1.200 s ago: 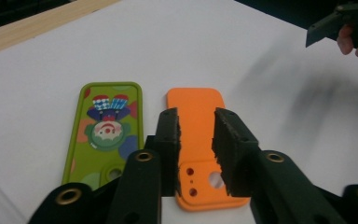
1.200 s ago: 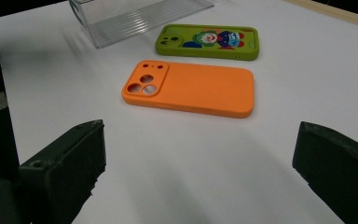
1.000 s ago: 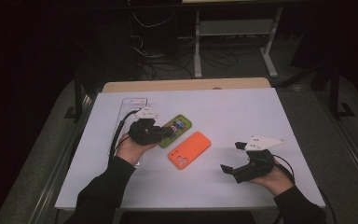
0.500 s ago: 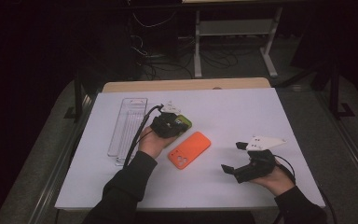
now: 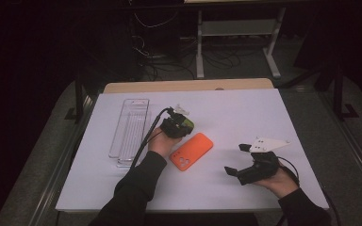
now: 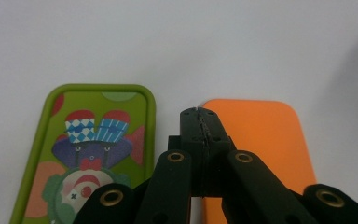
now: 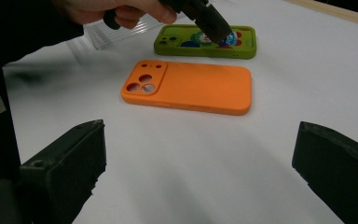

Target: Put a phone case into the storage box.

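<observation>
You are hovering your closed, empty left claw with the green case and orange case lying flat just beneath it on the desk (probably choosing one), while your right claw is waiting wide open nearby.

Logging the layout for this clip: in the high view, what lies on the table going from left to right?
Clear tray → left gripper, held above the green phone case → orange phone case → right gripper, held apart from the cases.
</observation>
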